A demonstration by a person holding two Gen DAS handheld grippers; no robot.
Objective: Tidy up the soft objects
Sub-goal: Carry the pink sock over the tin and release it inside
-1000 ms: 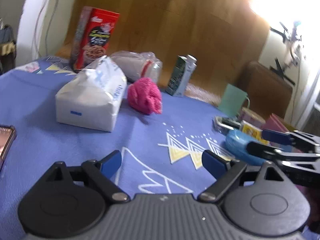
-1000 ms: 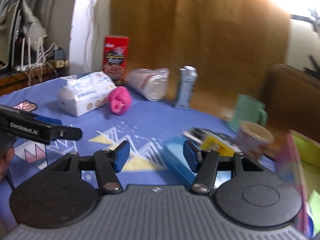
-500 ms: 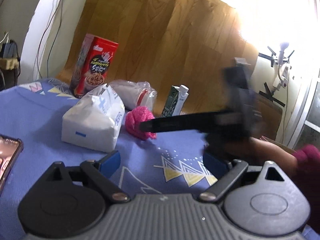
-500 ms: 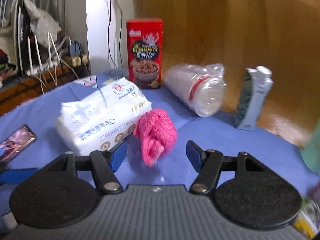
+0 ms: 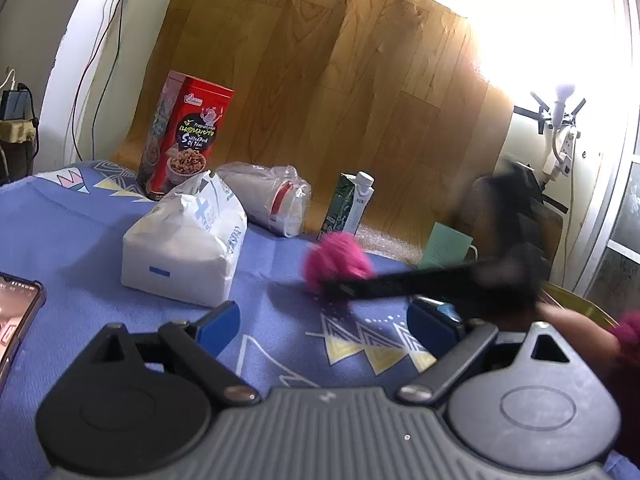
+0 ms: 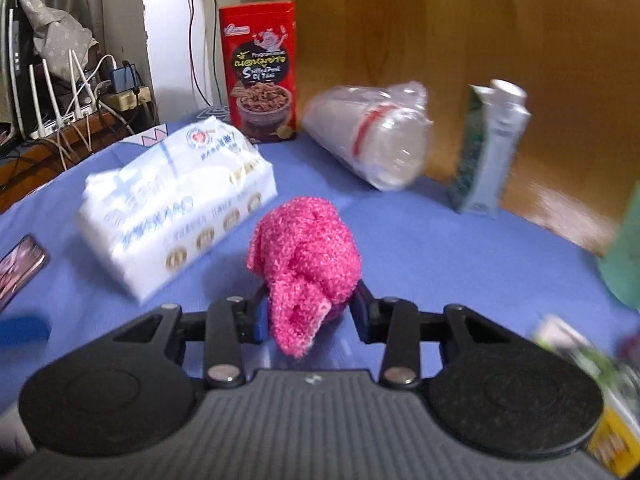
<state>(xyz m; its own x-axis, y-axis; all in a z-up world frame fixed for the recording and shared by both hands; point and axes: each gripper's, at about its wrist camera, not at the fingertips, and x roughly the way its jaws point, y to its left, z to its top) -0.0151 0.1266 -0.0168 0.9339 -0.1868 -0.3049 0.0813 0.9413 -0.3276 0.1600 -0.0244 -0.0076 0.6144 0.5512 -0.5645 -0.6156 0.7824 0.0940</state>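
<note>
Blue patterned tablecloth [image 6: 460, 248], wood-grain backdrop [image 5: 320, 100] beyond. Pink knit bundle [image 6: 306, 256] lies lengthwise between right gripper [image 6: 308, 314] fingers, narrow end toward the camera. Jaws closing on it; left gripper [image 5: 324, 322] wide, empty.

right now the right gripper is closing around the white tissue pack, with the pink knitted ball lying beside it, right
Not quite: the right gripper is closing around the pink knitted ball, and the white tissue pack lies beside it. The right wrist view shows this.

The right hand-held gripper [image 5: 340, 286] is smeared by motion blur. A phone [image 5: 16, 312] is cut off by the left edge. The pads are hidden behind pink cloth [image 6: 306, 256].
</note>
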